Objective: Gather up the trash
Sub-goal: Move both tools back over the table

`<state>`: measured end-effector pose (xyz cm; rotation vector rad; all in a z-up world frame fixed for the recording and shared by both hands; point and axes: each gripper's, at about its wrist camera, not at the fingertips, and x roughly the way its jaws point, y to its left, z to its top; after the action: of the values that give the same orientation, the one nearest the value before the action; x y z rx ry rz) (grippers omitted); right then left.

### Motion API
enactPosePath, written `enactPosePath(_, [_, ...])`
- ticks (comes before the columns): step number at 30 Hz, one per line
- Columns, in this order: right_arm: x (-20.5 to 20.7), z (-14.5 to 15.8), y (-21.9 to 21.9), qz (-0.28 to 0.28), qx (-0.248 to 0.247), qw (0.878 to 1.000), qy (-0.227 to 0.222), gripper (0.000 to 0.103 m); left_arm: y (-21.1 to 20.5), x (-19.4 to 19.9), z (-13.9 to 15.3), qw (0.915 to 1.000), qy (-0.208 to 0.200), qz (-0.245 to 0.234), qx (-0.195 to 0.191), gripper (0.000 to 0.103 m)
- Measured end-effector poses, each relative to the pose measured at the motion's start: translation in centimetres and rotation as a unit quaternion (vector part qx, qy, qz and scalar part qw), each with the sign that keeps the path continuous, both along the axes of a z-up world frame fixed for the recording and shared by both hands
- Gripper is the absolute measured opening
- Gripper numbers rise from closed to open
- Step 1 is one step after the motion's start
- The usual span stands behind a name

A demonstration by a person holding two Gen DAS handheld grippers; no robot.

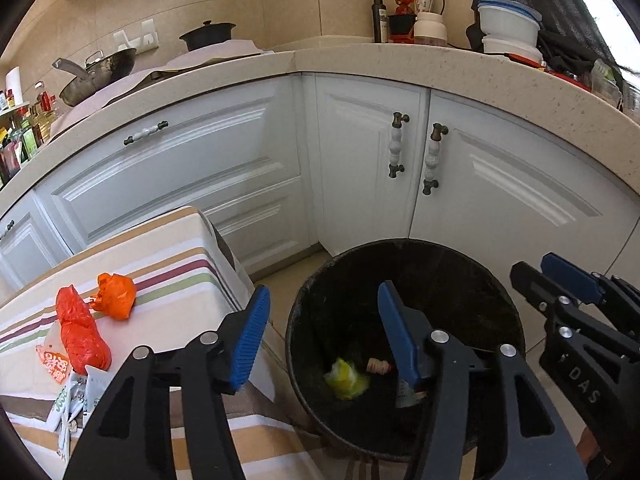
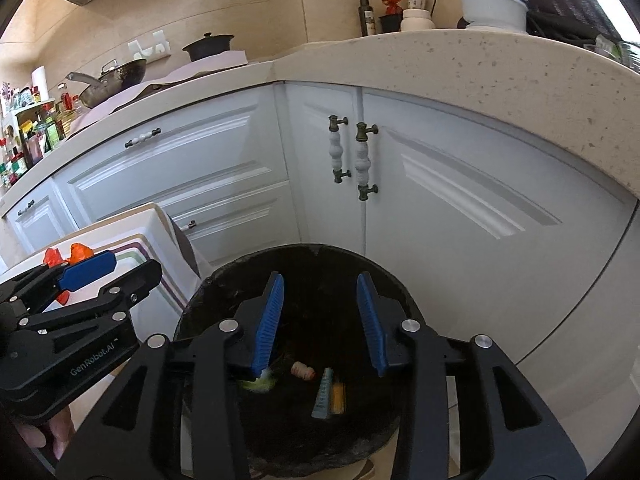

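A kitchen corner with white cabinet doors (image 1: 372, 160) under a pale speckled stone counter (image 1: 400, 54). On the floor in front of the cabinets stands a round black trash bin (image 1: 320, 288), open at the top.

In the left wrist view, the left tool (image 1: 324, 332) has its two blue-padded fingers wide apart and holds nothing. One finger hangs over the corner of a low surface covered with a striped cloth (image 1: 180, 248); the other is over the bin's mouth. On that surface, at about nine o'clock in the view, lie two crumpled orange plastic bags (image 1: 82, 332), almost touching, and beside them, nearer the camera, several white and green wrappers (image 1: 74, 400) and an orange printed packet (image 1: 54, 362).

Inside the bin, near its bottom, lie a blurred yellow-green wad (image 1: 346, 376), a small pinkish bottle-like piece (image 1: 378, 366), and, clearer from the right wrist view, a pale blue-green tube (image 2: 323, 396) beside a yellow piece (image 2: 338, 398).

The right tool (image 2: 320, 320) is directly above the bin's opening, its fingers also well apart and holding nothing. In the left wrist view it enters at three o'clock.

On the counter at ten o'clock sit a dark wok (image 1: 100, 74) and a lidded black pot (image 1: 208, 34); at one o'clock, stacked white containers (image 1: 508, 26) and a dark bottle (image 1: 379, 16).
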<state>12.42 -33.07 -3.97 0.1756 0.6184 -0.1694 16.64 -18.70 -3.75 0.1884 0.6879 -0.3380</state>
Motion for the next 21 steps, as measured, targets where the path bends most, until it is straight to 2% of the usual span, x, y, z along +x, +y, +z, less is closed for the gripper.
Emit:
enactPosePath(11, [-1.0,0.4,1.0,0.004,0.002,1.000,-0.001,0.037,2.2,-1.3,1.2,0.9998,-0.010,0.017,-0.008,0.057])
enactPosePath(21, [-3.0,1.1,5.3,0.036,0.012,0.999,-0.003,0.038,7.8,-4.1,2.6,0.9980,-0.016,0.059,-0.012,0.061])
